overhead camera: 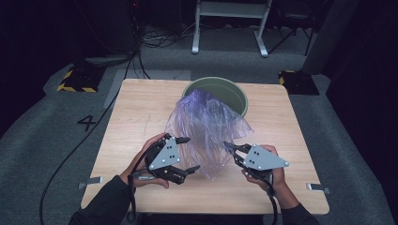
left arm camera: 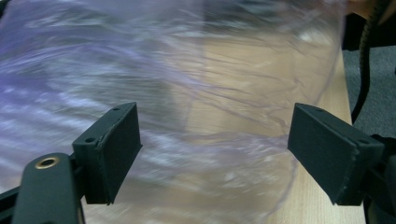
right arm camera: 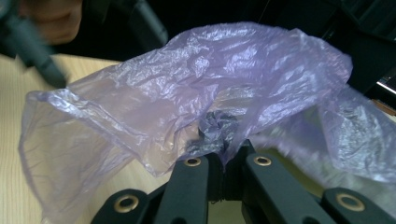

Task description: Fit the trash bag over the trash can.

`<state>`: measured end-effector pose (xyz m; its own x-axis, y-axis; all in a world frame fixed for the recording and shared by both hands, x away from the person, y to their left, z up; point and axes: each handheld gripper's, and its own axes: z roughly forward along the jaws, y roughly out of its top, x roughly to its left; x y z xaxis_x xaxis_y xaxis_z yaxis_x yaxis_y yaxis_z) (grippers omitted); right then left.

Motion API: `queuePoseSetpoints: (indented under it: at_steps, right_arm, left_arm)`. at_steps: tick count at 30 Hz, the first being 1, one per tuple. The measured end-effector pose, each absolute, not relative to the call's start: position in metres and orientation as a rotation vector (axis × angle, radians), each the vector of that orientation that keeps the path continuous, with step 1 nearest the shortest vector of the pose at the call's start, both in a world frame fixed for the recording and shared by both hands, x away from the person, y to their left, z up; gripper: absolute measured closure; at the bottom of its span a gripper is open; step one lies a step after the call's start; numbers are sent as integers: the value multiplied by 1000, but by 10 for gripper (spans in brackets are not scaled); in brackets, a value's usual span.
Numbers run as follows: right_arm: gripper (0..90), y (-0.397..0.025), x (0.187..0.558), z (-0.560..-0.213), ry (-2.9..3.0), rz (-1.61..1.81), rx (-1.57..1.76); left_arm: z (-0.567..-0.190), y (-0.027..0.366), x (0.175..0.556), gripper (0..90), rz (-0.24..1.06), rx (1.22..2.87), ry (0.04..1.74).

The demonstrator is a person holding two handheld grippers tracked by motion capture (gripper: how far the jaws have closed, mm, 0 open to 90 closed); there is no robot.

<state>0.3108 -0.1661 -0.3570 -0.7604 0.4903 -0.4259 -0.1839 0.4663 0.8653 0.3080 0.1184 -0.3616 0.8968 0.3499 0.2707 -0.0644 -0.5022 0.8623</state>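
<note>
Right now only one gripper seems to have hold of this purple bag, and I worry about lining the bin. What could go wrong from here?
The right gripper pinches just a small bunch of the thin purple bag; a hard pull might tear it or slip it free. The left gripper is open with film between its jaws, so closing blindly could clamp both layers and shut the mouth. The bag drapes over the green bin, which a tug might shift.
</note>
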Motion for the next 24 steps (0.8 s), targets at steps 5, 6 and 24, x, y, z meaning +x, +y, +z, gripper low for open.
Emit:
queuePoseSetpoints:
  at_steps: [5,6,24]
  right_arm:
    - [900,-165,322,-346,2043,1370,339]
    - [900,-165,322,-346,2043,1370,339]
    - [884,-166,335,-329,2032,1299,378]
  left_arm:
    - [-361,113,304,155,538,2044,188]
    - [-361,111,303,155,543,2046,186]
    - [-356,118,316,721,744,2074,186]
